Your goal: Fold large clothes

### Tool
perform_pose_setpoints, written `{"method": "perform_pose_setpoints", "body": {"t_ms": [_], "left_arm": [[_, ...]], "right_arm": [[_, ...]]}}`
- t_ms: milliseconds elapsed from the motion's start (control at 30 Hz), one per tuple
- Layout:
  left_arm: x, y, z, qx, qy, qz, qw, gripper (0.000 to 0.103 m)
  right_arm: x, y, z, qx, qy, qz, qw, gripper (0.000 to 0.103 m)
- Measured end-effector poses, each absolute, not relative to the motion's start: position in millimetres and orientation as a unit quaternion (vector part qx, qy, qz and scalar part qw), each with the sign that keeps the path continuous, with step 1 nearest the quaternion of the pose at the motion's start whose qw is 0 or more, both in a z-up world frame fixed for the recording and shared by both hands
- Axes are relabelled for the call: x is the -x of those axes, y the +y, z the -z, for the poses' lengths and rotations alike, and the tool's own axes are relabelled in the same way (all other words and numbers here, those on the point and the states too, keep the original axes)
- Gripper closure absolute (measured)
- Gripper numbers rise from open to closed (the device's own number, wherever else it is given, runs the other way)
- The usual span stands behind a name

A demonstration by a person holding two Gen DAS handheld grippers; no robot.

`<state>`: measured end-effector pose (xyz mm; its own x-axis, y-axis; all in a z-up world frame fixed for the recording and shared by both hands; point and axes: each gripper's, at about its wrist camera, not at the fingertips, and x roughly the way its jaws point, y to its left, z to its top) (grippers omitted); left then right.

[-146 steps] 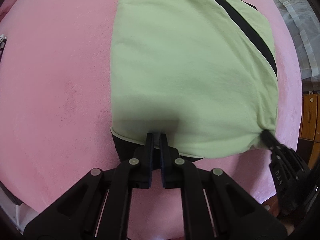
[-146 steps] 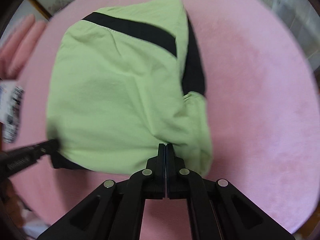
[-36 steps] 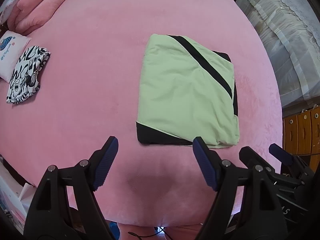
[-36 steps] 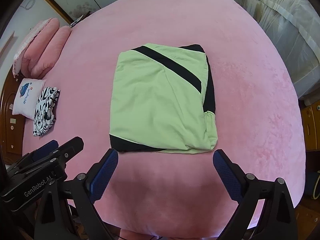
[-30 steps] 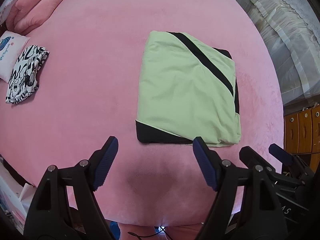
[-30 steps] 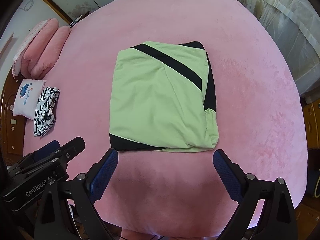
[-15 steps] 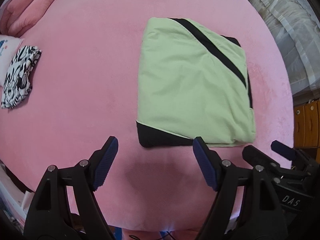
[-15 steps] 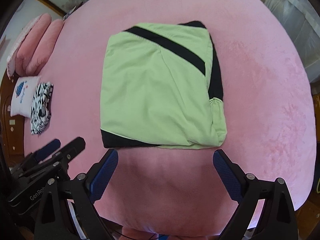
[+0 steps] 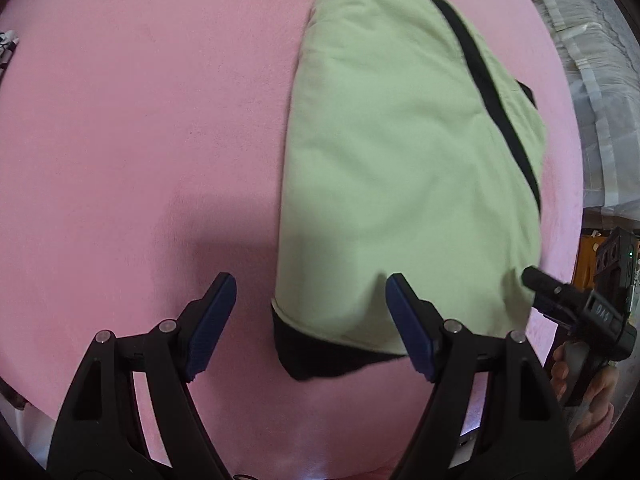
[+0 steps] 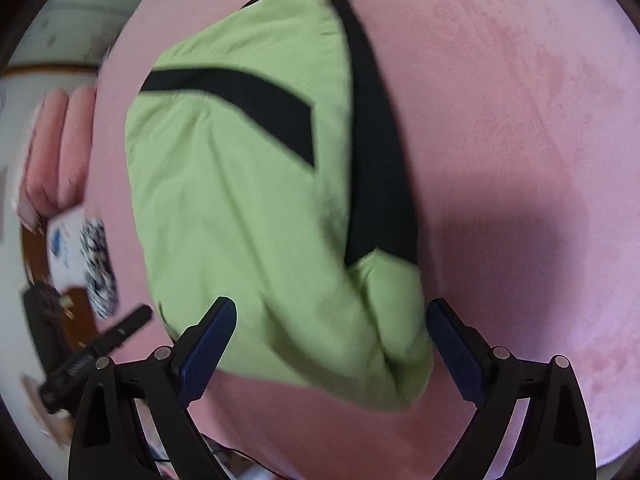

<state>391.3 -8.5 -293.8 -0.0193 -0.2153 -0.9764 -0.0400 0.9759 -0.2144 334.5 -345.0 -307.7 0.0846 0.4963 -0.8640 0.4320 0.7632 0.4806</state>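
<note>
- On the pink bed (image 9: pixel 140 128) lies the garment (image 9: pixel 400 168), lime green with black bands, already folded to a rough rectangle, flat, nothing else on it.
- Left gripper (image 9: pixel 308 324): jaws wide apart, nothing between the pads. Garment's near-left corner, with the black underlayer showing, sits just ahead, between the two fingers.
- Right gripper (image 10: pixel 332 344): jaws wide apart too, empty. Garment's near-right corner, a puffy green roll, lies just ahead between its fingers.
- Key relation: the near short edge runs across both grippers, one corner each. Long axis runs away from the jaws toward the far side of the bed. Neither hand clearly nearer; each is lined up on its own corner.
- Judgement: likely next is a pinch on both near corners, to fold the near edge over or lift the bundle. Which one, cannot tell.
- Risk, as a guess: layers are stacked at the edge, so a shallow pinch may catch only the top layer.
- Whether the pads touch the fabric: cannot tell.
- Hidden or poor: right view is motion-blurred; garment's underside and inner layers unseen. Pillows (image 10: pixel 56 152) and a patterned cloth (image 10: pixel 98 268) at far left are smeared.
- Right gripper in the left view is cut off at the frame edge.
</note>
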Motion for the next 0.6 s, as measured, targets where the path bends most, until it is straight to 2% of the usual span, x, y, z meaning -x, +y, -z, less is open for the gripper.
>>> {"method": "perform_pose_setpoints", "body": {"t_ms": [233,500,533,567,600], "left_arm": [[-428.9,1.6,327.8,0.179,0.721,0.097,0.663,0.029],[-455.6,-11.9,330.8,0.162,0.706,0.092,0.684,0.029],[-455.8,-13.5,330.9,0.157,0.705,0.09,0.686,0.032],[-456.2,-15.2,331.3,0.152,0.705,0.092,0.686,0.035],[-456.9,-16.1,331.2,0.15,0.705,0.092,0.687,0.036]], "right_arm": [[-360.1,-363.9,345.0,-0.421,0.659,-0.057,0.621,0.006],[-400.6,-351.1,344.0,-0.398,0.647,-0.134,0.636,0.008],[-403.7,-348.9,346.5,-0.391,0.651,-0.141,0.635,0.009],[-403.4,-346.4,347.0,-0.389,0.652,-0.144,0.635,0.014],[-402.7,-344.2,347.5,-0.387,0.654,-0.141,0.635,0.026]]}}
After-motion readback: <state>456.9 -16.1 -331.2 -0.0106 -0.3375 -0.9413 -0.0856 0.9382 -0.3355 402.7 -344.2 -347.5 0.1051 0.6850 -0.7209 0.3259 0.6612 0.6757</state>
